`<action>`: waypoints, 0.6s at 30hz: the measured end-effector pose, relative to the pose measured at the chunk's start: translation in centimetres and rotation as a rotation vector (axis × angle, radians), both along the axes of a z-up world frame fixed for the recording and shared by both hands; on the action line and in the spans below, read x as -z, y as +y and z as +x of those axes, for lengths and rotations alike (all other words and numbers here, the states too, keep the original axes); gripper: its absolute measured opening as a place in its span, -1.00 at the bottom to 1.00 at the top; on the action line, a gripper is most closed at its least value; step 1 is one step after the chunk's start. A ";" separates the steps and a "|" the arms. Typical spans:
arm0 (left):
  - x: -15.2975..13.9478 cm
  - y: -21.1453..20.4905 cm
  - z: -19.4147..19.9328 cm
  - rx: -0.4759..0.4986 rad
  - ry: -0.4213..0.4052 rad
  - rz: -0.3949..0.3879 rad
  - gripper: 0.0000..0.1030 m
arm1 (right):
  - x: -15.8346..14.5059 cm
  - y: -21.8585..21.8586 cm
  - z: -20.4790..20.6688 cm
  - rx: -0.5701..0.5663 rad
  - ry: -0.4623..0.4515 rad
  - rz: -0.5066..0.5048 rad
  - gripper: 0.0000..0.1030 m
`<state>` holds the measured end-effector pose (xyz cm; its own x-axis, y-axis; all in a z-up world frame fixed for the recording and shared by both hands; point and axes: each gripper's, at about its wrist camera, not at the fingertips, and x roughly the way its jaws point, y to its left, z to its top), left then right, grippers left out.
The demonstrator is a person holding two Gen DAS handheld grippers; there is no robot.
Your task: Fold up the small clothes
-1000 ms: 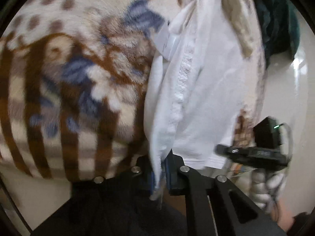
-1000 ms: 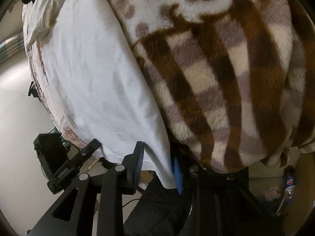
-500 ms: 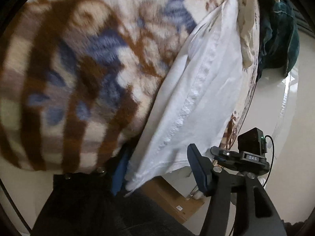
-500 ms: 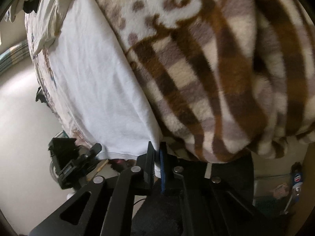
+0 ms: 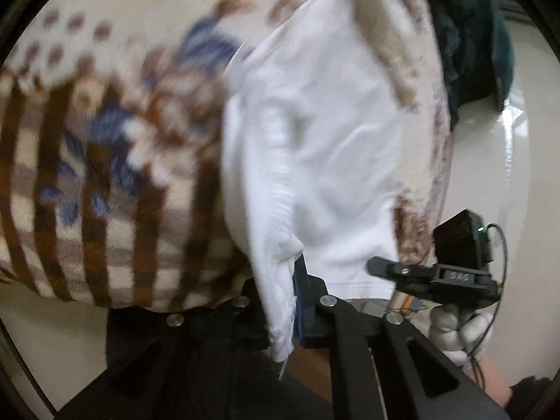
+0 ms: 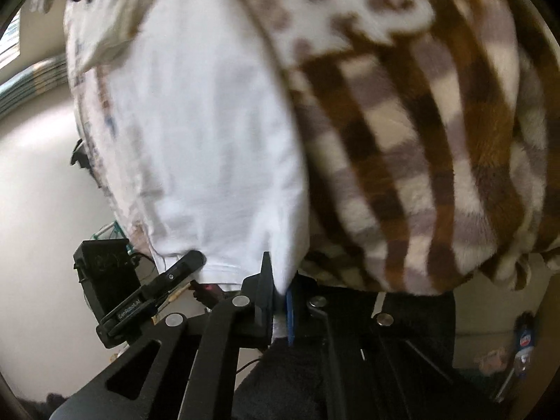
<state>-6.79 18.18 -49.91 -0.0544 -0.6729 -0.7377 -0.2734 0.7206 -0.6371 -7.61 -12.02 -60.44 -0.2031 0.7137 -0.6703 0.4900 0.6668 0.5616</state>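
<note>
The left tool is clamped on a corner of the white garment, which fills the frame's center-right over the patterned fleece blanket. The right tool pinches the garment's other bottom corner at lower center, the blanket at right.

In the left wrist view, the garment lies on the blanket, which spreads toward 9 o'clock. The left gripper pinches the garment's edge at 6 o'clock; the right gripper sits at 4 o'clock, by the hem. In the right wrist view, the garment lies toward 10 o'clock, the blanket toward 2 o'clock, and the right gripper clamps the corner at 6 o'clock.
</note>
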 end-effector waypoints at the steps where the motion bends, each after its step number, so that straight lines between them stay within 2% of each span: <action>1: -1.0 0.0 0.6 -0.022 -0.018 -0.023 -0.88 | -0.7 -0.1 0.3 0.004 -0.013 0.009 -0.90; 6: -5.5 0.3 5.9 -0.120 -0.117 -0.132 -0.88 | -4.9 -1.2 2.5 0.042 -0.098 0.038 -0.91; 8: -6.3 0.4 9.0 -0.151 -0.146 -0.176 -0.88 | -7.0 -1.5 4.8 0.065 -0.157 0.038 -0.91; 12: -6.5 -0.5 17.1 -0.205 -0.206 -0.266 -0.88 | -9.1 -3.0 10.3 0.123 -0.233 0.054 -0.91; 15: -5.9 -0.9 22.5 -0.177 -0.266 -0.243 -0.88 | -9.6 -4.0 16.8 0.147 -0.319 0.007 -0.91; 18: -4.4 -1.1 28.2 -0.162 -0.287 -0.224 -0.86 | -8.9 -4.6 22.0 0.199 -0.349 0.001 -0.91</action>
